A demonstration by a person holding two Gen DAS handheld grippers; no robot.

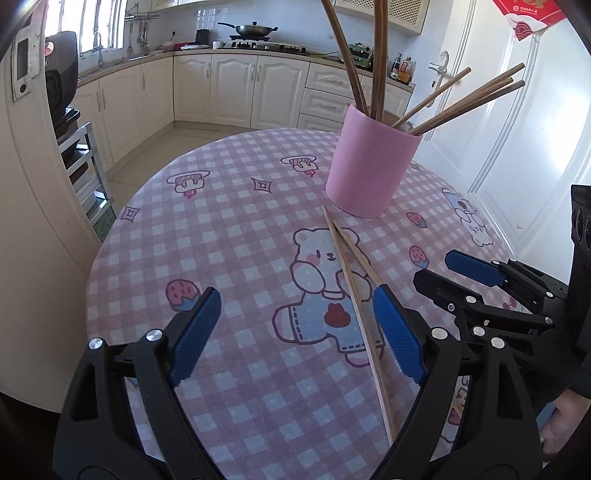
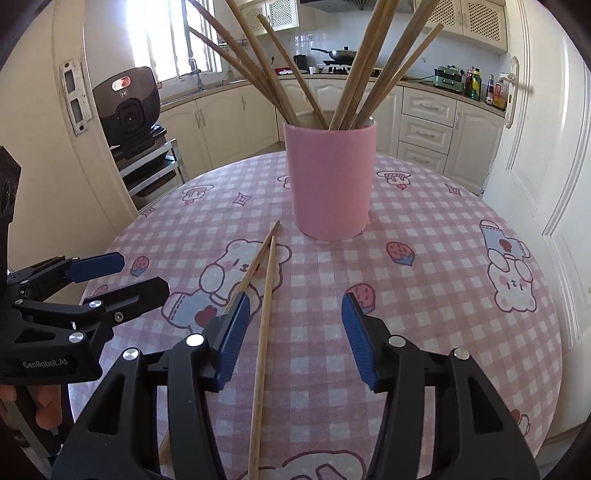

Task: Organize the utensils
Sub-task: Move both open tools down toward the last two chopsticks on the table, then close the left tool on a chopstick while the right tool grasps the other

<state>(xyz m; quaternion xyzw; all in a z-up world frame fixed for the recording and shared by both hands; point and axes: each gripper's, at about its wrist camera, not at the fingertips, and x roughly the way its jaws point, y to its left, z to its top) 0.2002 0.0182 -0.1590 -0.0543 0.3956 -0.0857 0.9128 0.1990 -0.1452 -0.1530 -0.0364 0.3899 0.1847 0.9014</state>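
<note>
Round table (image 2: 443,332), pink checked cartoon cloth; pink cup (image 2: 330,177) upright, two loose chopsticks (image 2: 264,321) just beside it.

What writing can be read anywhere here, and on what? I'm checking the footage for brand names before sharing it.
"GenRobot.AI": white letters on the black body of the left gripper, seen from the right wrist view.
Red paper decoration at the top of the door: white characters, too small to read.
Black appliance by the window: red and white label, blurred.
Sauce bottles on the counter: labels unreadable.

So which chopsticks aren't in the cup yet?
The two chopsticks lying flat on the tablecloth, in front of the pink cup. All the others stand inside it.
</note>
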